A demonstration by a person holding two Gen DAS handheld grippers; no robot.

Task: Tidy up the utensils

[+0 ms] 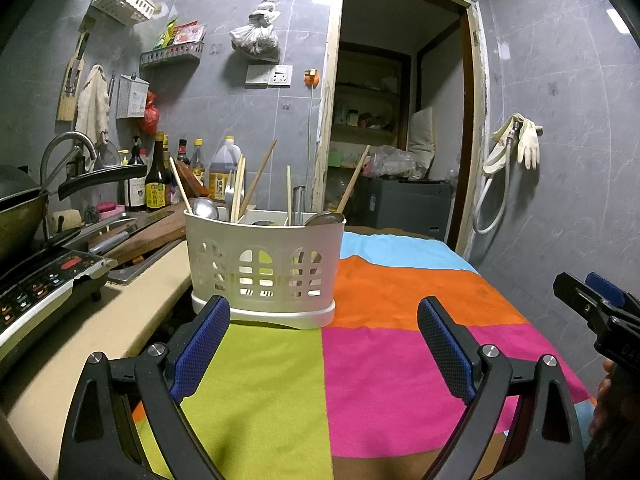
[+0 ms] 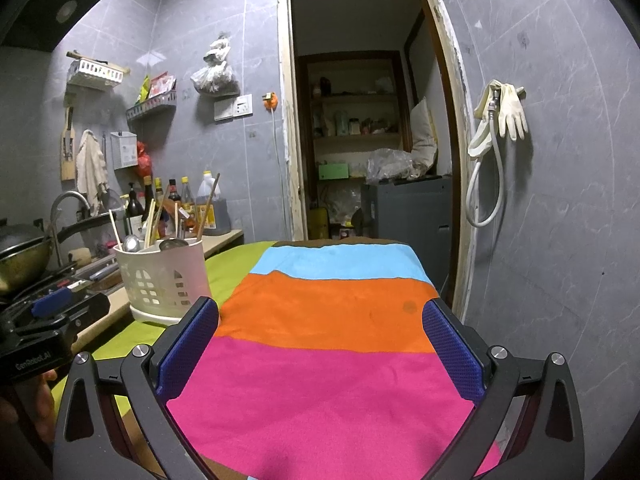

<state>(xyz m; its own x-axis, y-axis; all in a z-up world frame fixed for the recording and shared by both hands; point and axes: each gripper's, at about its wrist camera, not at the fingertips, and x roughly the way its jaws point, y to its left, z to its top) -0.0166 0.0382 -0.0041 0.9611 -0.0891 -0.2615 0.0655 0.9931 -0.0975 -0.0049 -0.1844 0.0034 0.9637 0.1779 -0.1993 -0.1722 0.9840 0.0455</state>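
A white slotted utensil holder (image 1: 264, 268) stands on the colourful striped cloth (image 1: 400, 300), holding several wooden chopsticks (image 1: 260, 178), a fork and metal spoons (image 1: 205, 207). My left gripper (image 1: 324, 320) is open and empty, just in front of the holder. My right gripper (image 2: 320, 322) is open and empty over the pink and orange stripes; the holder (image 2: 164, 280) sits to its left. The right gripper also shows at the edge of the left wrist view (image 1: 592, 300). The left gripper also shows at the left of the right wrist view (image 2: 60, 308).
An induction cooker (image 1: 44, 284) with a wok (image 1: 20, 212), a cutting board with knives (image 1: 132, 232), a faucet and sauce bottles (image 1: 158, 184) line the counter on the left. An open doorway (image 1: 400, 120) lies behind. A hose and gloves (image 1: 516, 148) hang on the right wall.
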